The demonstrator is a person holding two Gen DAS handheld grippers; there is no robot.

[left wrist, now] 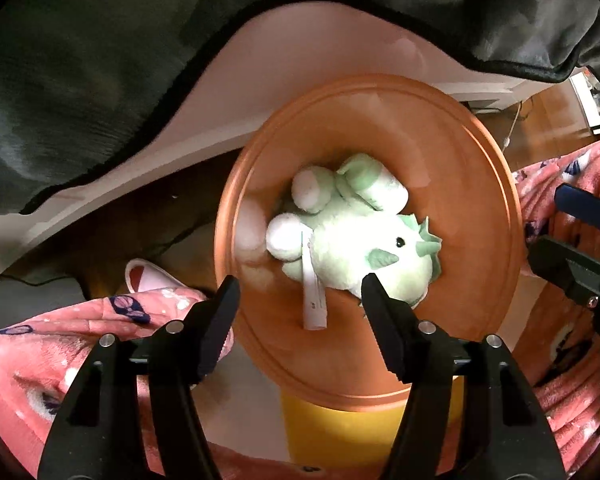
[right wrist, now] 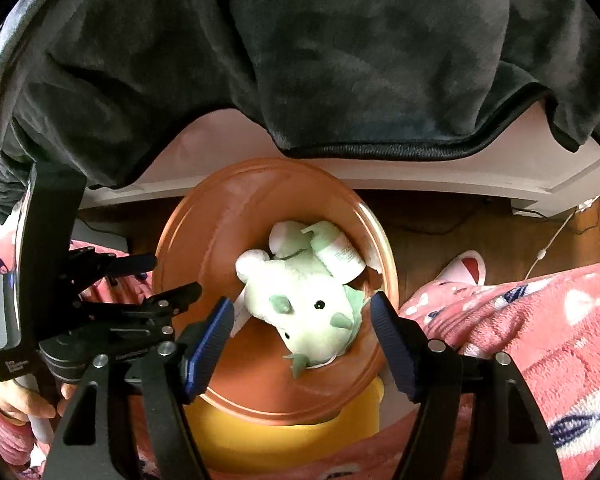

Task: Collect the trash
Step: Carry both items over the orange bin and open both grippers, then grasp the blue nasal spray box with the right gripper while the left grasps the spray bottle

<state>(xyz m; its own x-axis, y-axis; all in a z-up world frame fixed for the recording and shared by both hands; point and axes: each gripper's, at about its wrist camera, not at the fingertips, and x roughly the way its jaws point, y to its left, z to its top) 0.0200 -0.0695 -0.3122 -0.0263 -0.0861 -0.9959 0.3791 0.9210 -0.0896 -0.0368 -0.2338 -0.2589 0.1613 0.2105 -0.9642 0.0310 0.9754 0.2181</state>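
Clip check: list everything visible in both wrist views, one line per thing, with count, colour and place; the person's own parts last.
Plush dinosaur toy: one, pale green, lying in the bin.
Round plastic bin: one, orange-brown, on the floor between the knees.
Yellow container: one, just under the bin's near edge.
Velvet blanket: one, dark green, draped above.
Slipper: one, pink, on the wood floor.
Fleece pyjamas: pink patterned, both sides.
Left tongs: black, open, over the bin.
Right tongs: blue-padded, open, over the toy.

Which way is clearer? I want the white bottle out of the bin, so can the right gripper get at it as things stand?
Probably not cleanly. The right gripper is open above the orange bin, but the green plush toy lies right under it and partly over the white bottle, which sits beyond, against the bin wall.
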